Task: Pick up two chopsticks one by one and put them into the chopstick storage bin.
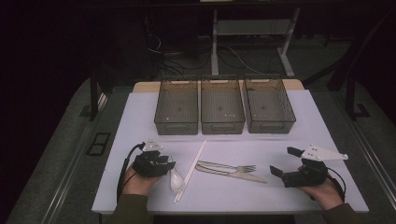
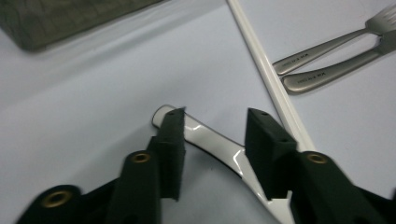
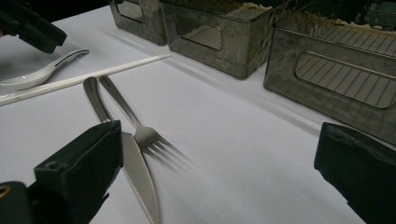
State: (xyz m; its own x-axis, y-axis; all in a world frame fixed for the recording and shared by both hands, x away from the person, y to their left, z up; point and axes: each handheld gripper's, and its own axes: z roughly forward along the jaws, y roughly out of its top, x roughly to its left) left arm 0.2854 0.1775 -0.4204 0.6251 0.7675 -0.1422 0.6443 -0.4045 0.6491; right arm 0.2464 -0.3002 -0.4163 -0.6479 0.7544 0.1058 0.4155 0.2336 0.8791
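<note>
Left gripper (image 1: 169, 164) sits over the white spoon (image 1: 176, 179), jaws part open astride its handle, pads not pressing. Left gripper view shows that gap; high view hides it. Chopsticks (image 1: 190, 170), fork (image 1: 226, 166), knife (image 1: 233, 174) follow. Right gripper (image 1: 284, 161) wide, empty.

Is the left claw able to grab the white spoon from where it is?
Probably yes. The left claw is open with the spoon handle lying between its jaws on the table, and nothing blocks it. The chopsticks lie close beside it and might get bumped.
</note>
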